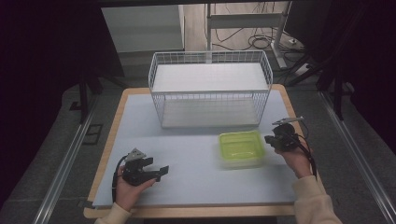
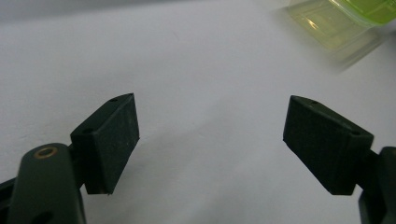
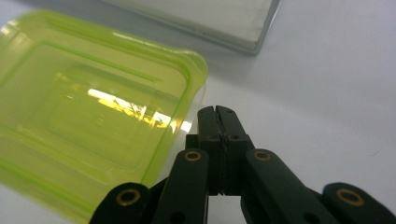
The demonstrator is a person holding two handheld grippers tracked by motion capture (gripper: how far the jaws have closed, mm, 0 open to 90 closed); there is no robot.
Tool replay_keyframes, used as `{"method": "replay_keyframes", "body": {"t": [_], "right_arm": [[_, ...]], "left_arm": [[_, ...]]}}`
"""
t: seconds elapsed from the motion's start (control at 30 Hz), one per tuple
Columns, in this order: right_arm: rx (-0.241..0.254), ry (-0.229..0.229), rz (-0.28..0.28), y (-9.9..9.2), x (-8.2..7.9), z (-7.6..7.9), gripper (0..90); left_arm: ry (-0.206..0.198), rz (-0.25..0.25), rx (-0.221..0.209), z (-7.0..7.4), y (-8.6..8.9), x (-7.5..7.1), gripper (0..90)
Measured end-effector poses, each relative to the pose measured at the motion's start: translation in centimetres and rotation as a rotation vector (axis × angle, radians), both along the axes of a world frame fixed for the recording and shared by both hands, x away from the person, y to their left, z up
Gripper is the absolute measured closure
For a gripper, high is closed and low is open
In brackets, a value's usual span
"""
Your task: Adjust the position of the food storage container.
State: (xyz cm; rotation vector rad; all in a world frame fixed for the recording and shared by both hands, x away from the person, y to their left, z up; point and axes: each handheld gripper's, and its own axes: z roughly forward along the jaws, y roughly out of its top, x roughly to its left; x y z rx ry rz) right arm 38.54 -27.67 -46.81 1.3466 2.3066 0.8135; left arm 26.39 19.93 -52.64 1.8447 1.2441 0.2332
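Note:
A translucent lime-green lidded container [image 1: 240, 148] lies on the grey table mat, right of centre, in front of the wire basket. My right gripper [image 1: 268, 139] is level with the container's right side. In the right gripper view its jaws [image 3: 217, 112] are pressed together with nothing between them, just beside the container's [image 3: 84, 112] rim corner; whether they touch it I cannot tell. My left gripper [image 1: 161, 171] rests low at the front left, pointing right. Its jaws [image 2: 210, 135] stand wide open over bare mat, and the container [image 2: 355, 18] shows blurred far ahead.
A white wire basket [image 1: 210, 88] with a pale floor stands at the back of the table, its near edge [image 3: 224, 23] close behind the container. The wooden table edge [image 1: 187, 211] runs along the front. Cables and a desk frame lie on the floor beyond.

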Motion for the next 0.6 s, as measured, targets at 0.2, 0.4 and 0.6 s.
{"method": "replay_keyframes", "body": {"t": [0.2, 0.4, 0.6], "right_arm": [[-0.025, 0.006, 0.016, 0.7, 0.0, -0.5, 90.0], [-0.074, -0.001, 0.009, 1.0, 0.1, -0.9, 90.0], [-0.081, -0.008, 0.01, 1.1, 0.1, -0.9, 90.0]], "left_arm": [[0.0, -0.002, 0.003, 0.0, -0.1, -0.1, 18.5], [0.001, -0.002, 0.003, 0.0, 0.0, 0.0, 18.6], [0.006, -0.005, 0.004, 0.0, -0.1, 0.0, 18.7]]}}
